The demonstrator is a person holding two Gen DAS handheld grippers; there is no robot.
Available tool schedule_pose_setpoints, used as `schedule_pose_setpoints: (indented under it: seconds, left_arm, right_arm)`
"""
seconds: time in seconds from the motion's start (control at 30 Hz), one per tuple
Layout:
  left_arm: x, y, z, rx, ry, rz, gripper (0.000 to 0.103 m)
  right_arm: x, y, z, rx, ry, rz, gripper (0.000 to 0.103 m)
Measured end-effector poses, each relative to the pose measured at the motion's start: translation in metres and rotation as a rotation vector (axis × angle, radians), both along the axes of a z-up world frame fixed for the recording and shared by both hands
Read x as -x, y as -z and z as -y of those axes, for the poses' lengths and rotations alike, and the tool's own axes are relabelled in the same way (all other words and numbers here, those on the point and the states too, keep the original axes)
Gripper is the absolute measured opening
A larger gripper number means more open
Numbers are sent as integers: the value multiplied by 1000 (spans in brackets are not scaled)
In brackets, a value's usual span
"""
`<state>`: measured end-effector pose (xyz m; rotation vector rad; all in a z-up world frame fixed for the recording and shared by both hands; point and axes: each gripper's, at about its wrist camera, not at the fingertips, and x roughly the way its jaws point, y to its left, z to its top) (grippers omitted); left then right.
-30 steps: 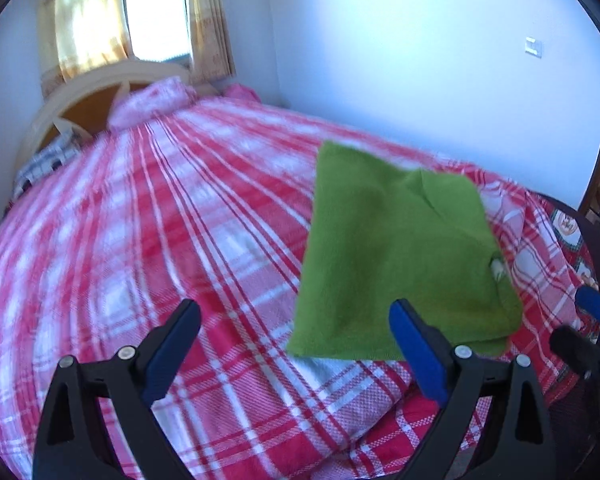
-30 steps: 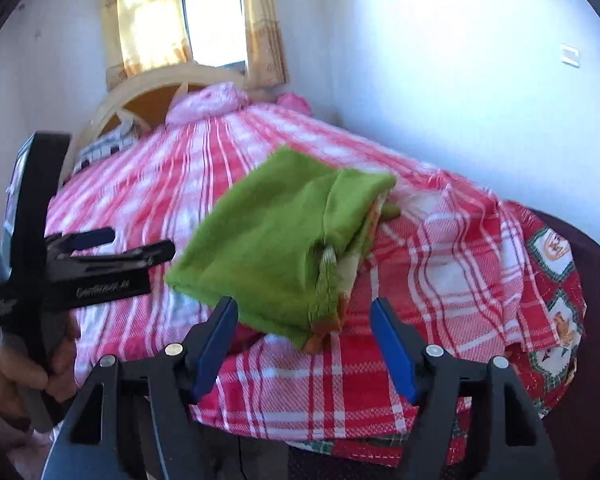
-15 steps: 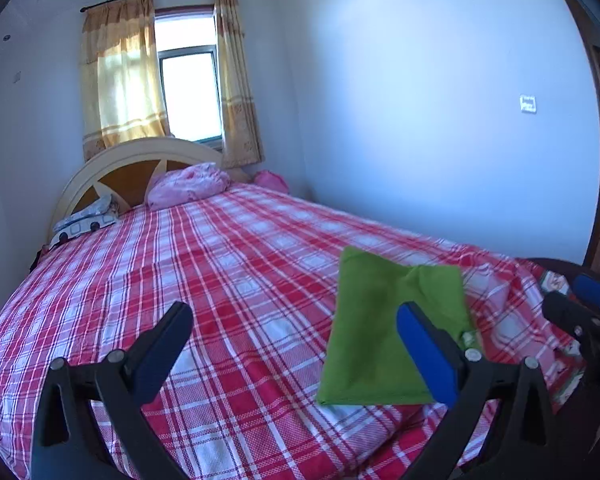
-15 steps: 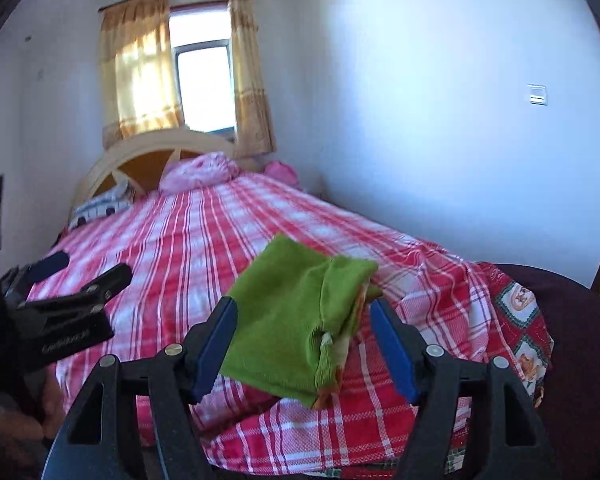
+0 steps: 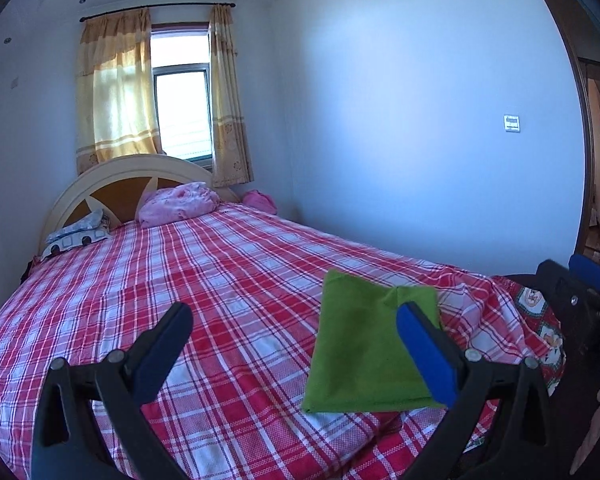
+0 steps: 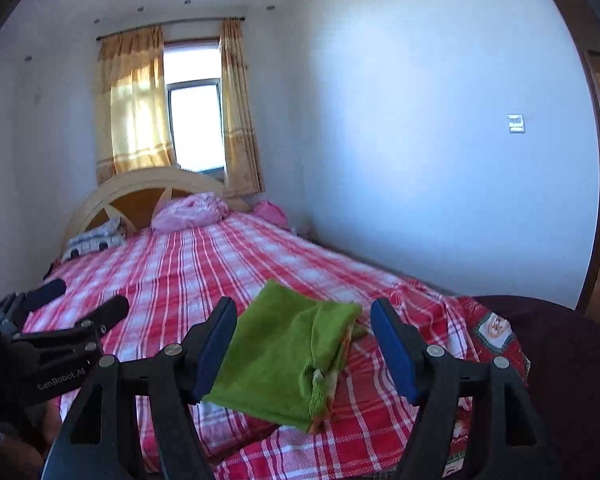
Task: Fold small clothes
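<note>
The folded green cloth [image 6: 288, 364] lies just ahead of the right gripper [image 6: 304, 354], framed between its wide-open jaws, long axis running away from them. The left gripper [image 5: 296, 354], equally wide and empty, has it off by its right finger. Underneath: a red plaid bedspread [image 5: 204, 280]; window [image 5: 182, 114] beyond.

Plaid bed [image 5: 204, 280], folded green cloth [image 5: 360, 344], pink pillow [image 5: 178, 204]
</note>
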<state>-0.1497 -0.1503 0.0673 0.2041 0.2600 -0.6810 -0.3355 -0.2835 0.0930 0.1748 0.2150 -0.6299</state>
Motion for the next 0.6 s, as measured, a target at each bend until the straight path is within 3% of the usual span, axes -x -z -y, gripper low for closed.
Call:
schedule_pose_setpoints:
  seconds: [0.13,0.6]
  left_arm:
    - [4,0,3,-15,-2,18,103]
    - [3,2,3,-22,6,-15,103]
  right_arm:
    - [-1,-1,0,8,22,-10,76]
    - [-5,8,-1,-13,15,-18,76]
